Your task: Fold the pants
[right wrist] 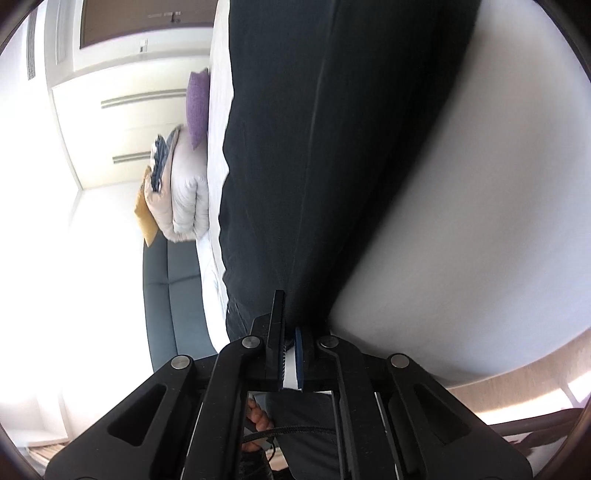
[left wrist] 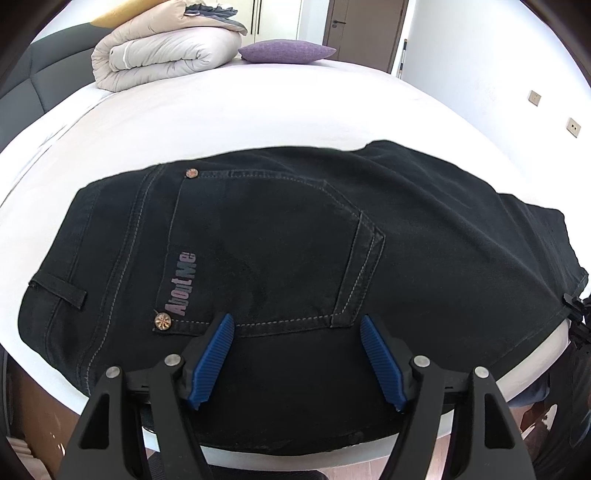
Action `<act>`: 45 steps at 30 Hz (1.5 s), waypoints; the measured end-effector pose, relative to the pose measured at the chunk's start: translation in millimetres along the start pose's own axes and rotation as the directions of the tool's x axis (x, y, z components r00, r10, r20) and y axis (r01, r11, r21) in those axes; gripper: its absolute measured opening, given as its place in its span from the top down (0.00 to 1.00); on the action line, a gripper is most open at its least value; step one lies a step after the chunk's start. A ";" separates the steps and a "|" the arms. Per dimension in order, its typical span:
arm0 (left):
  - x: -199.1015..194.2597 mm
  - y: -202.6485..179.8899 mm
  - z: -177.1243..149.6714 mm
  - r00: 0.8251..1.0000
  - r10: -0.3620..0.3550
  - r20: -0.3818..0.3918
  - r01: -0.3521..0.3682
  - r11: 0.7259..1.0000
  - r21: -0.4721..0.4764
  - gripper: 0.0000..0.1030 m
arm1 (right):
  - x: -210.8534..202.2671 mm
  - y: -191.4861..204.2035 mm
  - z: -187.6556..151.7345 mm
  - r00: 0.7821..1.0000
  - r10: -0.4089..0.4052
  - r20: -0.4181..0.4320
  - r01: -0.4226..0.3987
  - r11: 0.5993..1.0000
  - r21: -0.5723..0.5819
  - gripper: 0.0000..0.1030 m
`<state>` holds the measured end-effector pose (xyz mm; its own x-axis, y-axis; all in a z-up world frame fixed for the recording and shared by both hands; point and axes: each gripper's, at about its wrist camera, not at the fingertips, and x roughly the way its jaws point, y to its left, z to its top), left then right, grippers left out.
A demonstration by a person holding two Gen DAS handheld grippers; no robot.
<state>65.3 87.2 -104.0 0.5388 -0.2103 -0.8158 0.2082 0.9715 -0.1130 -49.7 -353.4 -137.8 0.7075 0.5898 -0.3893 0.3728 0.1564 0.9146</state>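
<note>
White sheeting covers the bed (left wrist: 258, 110), on which the pants (left wrist: 295, 240) are laid flat near the front edge, with the waistband to the left and the back pocket (left wrist: 266, 251) facing up. In the left wrist view, going from left to right, a dark grey padded headboard (left wrist: 26, 92) is seen at the far left, then a rolled beige duvet (left wrist: 159, 59) with a folded grey-blue cloth on top of it and a mustard cushion (left wrist: 110, 14) behind it, then a purple pillow (left wrist: 286, 51) just beside the duvet. Behind these, white wardrobe doors are seen, followed by a brown door (left wrist: 365, 29) and a white wall with two small wall sockets (left wrist: 572, 127) at the far right. The left gripper (left wrist: 297, 325) is held over the near part of the pants with its blue pads (left wrist: 218, 354) spread apart, and nothing is grasped between them. In the right wrist view the scene is seen turned on its side: a white wardrobe (right wrist: 122, 122) is seen at the left, then the duvet, the purple pillow and the headboard, then the pants stretched as a long dark band across the white bed. The right gripper (right wrist: 290, 354) is clenched on the edge of the pants, the dark fabric being pinched between its fingers. A strip of wooden floor (right wrist: 517, 398) is seen at the lower right.
</note>
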 end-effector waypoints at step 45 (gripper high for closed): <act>110.6 -163.5 115.1 0.992 -0.118 -0.051 0.127 0.966 0.226 0.25 | -88.9 -23.1 10.7 0.954 0.016 0.300 -0.030 0.999 0.041 0.99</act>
<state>184.7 -107.4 -110.5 0.4677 -0.3177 -0.8248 0.4535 0.8872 -0.0845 -114.8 -417.9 -125.5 0.8611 0.3270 -0.3894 0.3761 0.1058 0.9205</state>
